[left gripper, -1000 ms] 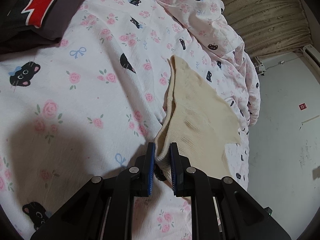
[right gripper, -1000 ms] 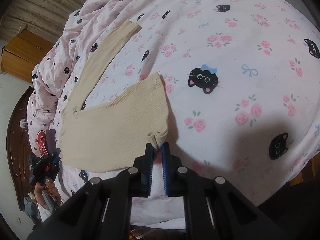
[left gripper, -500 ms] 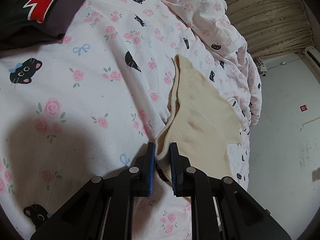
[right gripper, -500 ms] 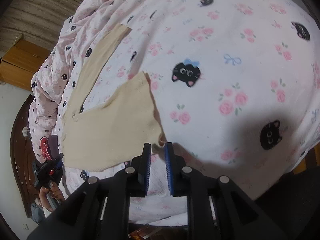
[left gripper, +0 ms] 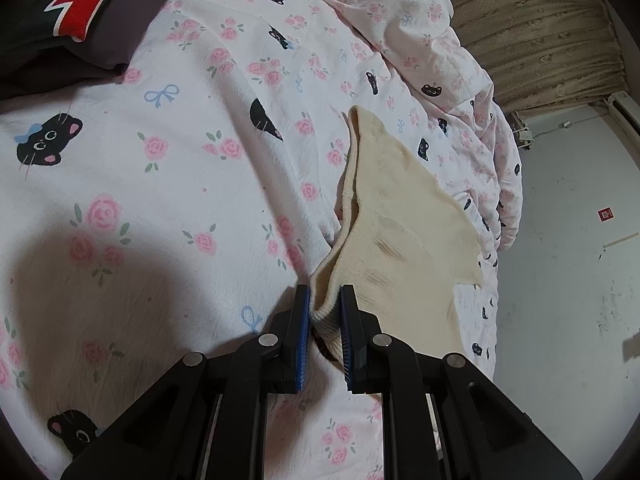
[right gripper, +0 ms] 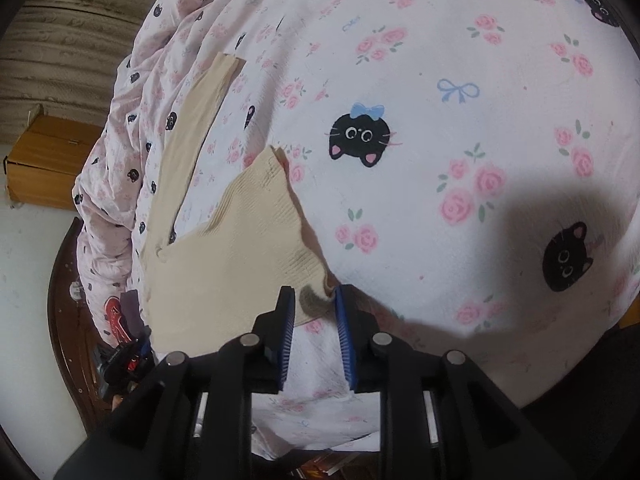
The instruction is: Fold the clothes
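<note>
A cream ribbed top (left gripper: pixel 404 236) lies on a bed with a pink sheet (left gripper: pixel 168 184) printed with roses and black cats. My left gripper (left gripper: pixel 325 304) is shut on the top's near hem corner, bunched between the blue pads. In the right wrist view the same top (right gripper: pixel 236 256) lies spread, one long sleeve (right gripper: pixel 192 128) stretching away to the upper left. My right gripper (right gripper: pixel 315 300) stands open, its jaws either side of the top's other corner, which rests loose on the sheet.
A dark garment with a red stripe (left gripper: pixel 80 4) lies at the far left of the bed. A rumpled quilt (left gripper: pixel 440 52) runs along the far side. A wooden cabinet (right gripper: pixel 48 164) and a dark wooden bed frame (right gripper: pixel 68 320) stand beyond the edge.
My right gripper has opened and let go of the top's corner, and has drawn back slightly. My left gripper keeps its hold and has barely moved.
</note>
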Tool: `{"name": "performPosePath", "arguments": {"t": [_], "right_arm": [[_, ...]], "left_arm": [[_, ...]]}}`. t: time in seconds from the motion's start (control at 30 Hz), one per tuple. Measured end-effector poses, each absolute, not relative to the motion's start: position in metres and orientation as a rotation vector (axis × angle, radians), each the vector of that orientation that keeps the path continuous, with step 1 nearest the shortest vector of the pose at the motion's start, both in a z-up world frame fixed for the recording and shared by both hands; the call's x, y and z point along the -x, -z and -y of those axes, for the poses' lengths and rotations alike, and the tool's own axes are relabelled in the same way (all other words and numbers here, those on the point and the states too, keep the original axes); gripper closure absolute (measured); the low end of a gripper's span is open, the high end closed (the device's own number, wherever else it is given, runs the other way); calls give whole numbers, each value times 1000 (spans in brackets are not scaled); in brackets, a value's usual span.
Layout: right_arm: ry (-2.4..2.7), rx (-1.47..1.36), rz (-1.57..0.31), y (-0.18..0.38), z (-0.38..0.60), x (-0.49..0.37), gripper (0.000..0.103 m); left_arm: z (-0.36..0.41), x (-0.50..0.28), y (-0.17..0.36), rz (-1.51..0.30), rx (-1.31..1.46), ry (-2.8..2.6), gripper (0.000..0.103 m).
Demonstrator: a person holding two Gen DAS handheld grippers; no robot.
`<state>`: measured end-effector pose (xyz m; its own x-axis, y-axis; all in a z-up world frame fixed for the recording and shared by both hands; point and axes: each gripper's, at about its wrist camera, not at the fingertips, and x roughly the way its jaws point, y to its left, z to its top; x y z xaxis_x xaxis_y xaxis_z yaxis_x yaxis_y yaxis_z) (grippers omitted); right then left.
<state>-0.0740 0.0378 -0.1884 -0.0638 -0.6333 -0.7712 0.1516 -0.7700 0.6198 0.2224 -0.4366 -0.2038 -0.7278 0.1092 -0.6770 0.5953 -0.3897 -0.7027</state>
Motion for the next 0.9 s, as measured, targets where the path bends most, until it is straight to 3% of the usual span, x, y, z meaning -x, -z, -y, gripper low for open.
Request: {"name": "performPosePath", "arguments": {"t": [0.13, 0.27, 0.9], "right_arm": [[1885, -1661, 532, 188, -39, 76, 98], [1884, -1631, 546, 183, -40, 78, 98], [1738, -1399, 752, 99, -11, 158, 98]], "left_arm": [[437, -224, 203, -1522, -951, 2187, 91], [438, -226, 199, -1525, -952, 2202, 96], [456, -217, 158, -1639, -744, 2270, 97]]}}
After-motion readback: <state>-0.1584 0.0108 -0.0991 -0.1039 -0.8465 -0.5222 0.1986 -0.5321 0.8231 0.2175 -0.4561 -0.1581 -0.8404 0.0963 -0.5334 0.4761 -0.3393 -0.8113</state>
